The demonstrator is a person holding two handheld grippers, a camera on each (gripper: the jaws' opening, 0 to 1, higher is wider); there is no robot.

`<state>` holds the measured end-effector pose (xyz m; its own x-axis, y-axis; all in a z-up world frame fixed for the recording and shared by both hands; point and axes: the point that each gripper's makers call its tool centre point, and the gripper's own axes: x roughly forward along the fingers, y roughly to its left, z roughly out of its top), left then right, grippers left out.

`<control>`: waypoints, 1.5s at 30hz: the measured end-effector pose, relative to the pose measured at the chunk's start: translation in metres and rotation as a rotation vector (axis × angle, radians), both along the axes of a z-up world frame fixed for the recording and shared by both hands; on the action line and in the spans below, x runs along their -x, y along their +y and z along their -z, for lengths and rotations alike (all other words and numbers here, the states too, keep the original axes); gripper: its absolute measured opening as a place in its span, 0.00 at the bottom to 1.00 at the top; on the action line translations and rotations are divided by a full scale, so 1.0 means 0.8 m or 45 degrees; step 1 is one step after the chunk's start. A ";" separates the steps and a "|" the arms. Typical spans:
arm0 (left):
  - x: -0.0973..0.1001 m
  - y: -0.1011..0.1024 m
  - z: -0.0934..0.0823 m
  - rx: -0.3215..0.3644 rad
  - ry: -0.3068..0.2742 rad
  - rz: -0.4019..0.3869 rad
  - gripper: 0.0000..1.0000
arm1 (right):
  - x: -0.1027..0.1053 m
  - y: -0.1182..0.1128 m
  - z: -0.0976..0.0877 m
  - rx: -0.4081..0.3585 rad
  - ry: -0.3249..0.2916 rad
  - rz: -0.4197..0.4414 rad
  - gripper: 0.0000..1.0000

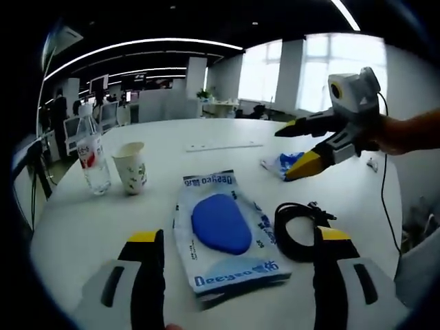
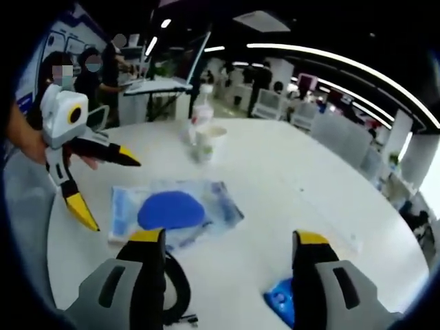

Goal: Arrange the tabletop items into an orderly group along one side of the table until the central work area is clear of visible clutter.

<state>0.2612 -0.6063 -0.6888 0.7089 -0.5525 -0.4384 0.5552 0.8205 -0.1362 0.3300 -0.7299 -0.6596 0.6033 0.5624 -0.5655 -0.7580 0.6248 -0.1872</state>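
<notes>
Where the round white table [image 1: 206, 134] curves toward the viewer, a clear packet [image 1: 225, 230] w/ a blue oval pad inside and blue print lies flat, directly ahead of the left gripper [image 1: 239, 253] and between its two yellow-tipped jaws. A coiled black cable [image 1: 297, 227] sits just beside the packet's edge, close to that gripper's right-hand jaw in the left gripper view. Farther out: a crumpled blue-and-white wrapper [image 1: 282, 163], a white paper cup [image 1: 130, 166] w/ green print, and next to it a clear water bottle [image 1: 91, 152] w/ red label; a thin white strip [image 1: 223, 146] lies beyond. In the right gripper view the same packet [image 2: 172, 212] lies ahead and left of the right gripper [image 2: 230, 256], the cable [image 2: 175, 289] by its left-hand jaw, the blue wrapper [image 2: 280, 302] near its right-hand jaw; cup [image 2: 206, 143] and bottle [image 2: 202, 113] stand at the far rim.

Surface: plain white tabletop [image 2: 302, 185], matte. Room: open office, strip ceiling lights, large windows, desks and monitors; people stand by a desk beyond the table.

Grippers: both have jaws spread wide, holding nothing, touching nothing. The right one hovers above the wrapper side; the left one is raised off the table edge.
</notes>
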 end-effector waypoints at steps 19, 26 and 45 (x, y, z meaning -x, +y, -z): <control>0.005 0.012 0.015 -0.054 -0.025 -0.033 0.81 | -0.015 0.035 0.039 -0.010 0.055 -0.103 0.62; 0.008 0.014 0.021 -0.116 -0.050 0.005 0.80 | -0.024 0.051 0.052 -0.009 0.058 -0.139 0.58; 0.015 0.019 0.028 -0.126 -0.055 -0.009 0.79 | -0.046 0.069 0.068 0.012 0.061 -0.193 0.54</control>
<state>0.2496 -0.5910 -0.7109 0.7323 -0.5028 -0.4592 0.5527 0.8328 -0.0306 0.3668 -0.6748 -0.7140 0.4841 0.6392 -0.5976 -0.8516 0.5010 -0.1539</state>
